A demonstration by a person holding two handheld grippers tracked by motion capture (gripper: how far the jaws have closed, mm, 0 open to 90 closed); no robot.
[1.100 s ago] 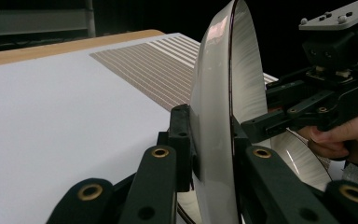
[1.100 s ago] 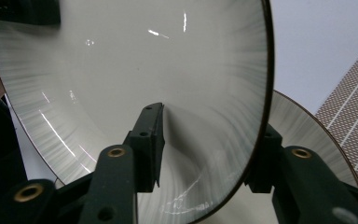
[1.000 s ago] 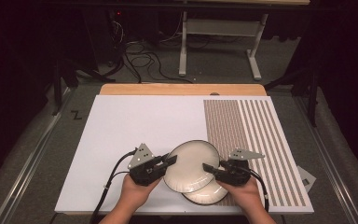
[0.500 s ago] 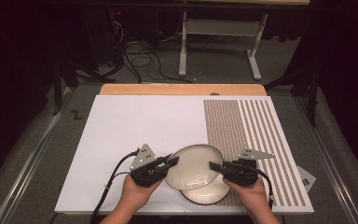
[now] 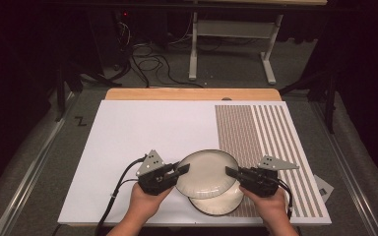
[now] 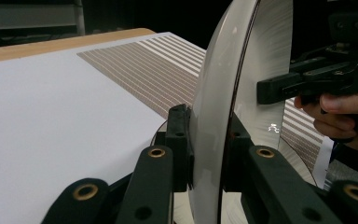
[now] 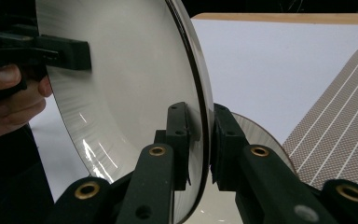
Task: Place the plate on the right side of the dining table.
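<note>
Near the front edge of the white board (image 5: pixel 142 128), both grippers clamp one upper plate (image 5: pixel 206 169) by opposite rims: the left gripper (image 5: pixel 181 170) and the right gripper (image 5: pixel 230 172), whose jaws have just been closing on it. It hangs just above a lower plate (image 5: pixel 216 202).

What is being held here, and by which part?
The upper plate, clamped at opposite edges of its rim by the left tongs and right tongs, above a second plate.
</note>
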